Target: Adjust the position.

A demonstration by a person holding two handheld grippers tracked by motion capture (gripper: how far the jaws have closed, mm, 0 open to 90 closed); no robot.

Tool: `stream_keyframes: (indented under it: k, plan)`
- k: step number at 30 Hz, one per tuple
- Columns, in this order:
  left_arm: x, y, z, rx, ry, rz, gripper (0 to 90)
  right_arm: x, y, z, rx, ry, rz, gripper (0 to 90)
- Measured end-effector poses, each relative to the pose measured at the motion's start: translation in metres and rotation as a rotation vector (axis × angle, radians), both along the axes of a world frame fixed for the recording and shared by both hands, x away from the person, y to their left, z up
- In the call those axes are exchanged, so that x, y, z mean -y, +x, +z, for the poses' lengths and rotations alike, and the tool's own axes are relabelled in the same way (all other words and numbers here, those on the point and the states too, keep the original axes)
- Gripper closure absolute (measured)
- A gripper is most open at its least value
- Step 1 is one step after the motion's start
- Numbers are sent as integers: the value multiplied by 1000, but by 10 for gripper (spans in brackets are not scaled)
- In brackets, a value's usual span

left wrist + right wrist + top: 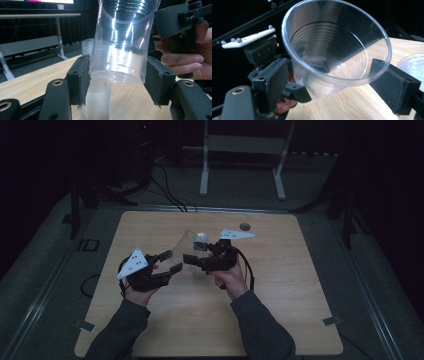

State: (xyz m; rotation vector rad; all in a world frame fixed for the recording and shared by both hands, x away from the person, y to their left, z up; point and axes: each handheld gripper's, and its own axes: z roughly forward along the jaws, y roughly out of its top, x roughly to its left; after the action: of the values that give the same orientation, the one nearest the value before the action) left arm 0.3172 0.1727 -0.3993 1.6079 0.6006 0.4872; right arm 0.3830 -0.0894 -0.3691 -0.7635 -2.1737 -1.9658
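A clear plastic cup (182, 248) is held tilted over the wooden table (280, 310), between my two grippers. My left gripper (170, 261) is shut on it: in the left gripper view (117, 80) both black pads press the narrow base of the cup (120, 50). My right gripper (198, 254) faces it from the right. In the right gripper view (333, 82) its jaws stand on either side of the cup (337, 50) near the wide rim, and I see no pad pressing on the wall. The mouth of the cup faces this camera.
A stack of clear cups (97, 102) stands on the table just below the held cup, with another stack (86, 47) behind it. A small dark round thing (245, 226) lies near the far edge. A white metal frame (240, 150) stands on the floor beyond the table.
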Motion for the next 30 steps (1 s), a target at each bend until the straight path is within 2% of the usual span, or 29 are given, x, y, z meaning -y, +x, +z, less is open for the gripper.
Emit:
stream_keyframes:
  k: [3,9,17,24,30]
  plan:
    - [2,0,-1,-1,4,-4,415,-2,1,-1,-17,34,5,166]
    - [3,0,-1,-3,5,-11,414,-4,2,-2,-14,50,-14,254]
    - [4,1,-1,-12,13,-28,389,-3,0,-1,-2,42,-21,285]
    - [3,3,0,-32,34,-46,335,-3,-1,2,27,-3,-35,289]
    - [0,4,0,-41,34,-51,316,-3,-1,4,49,-45,-42,289]
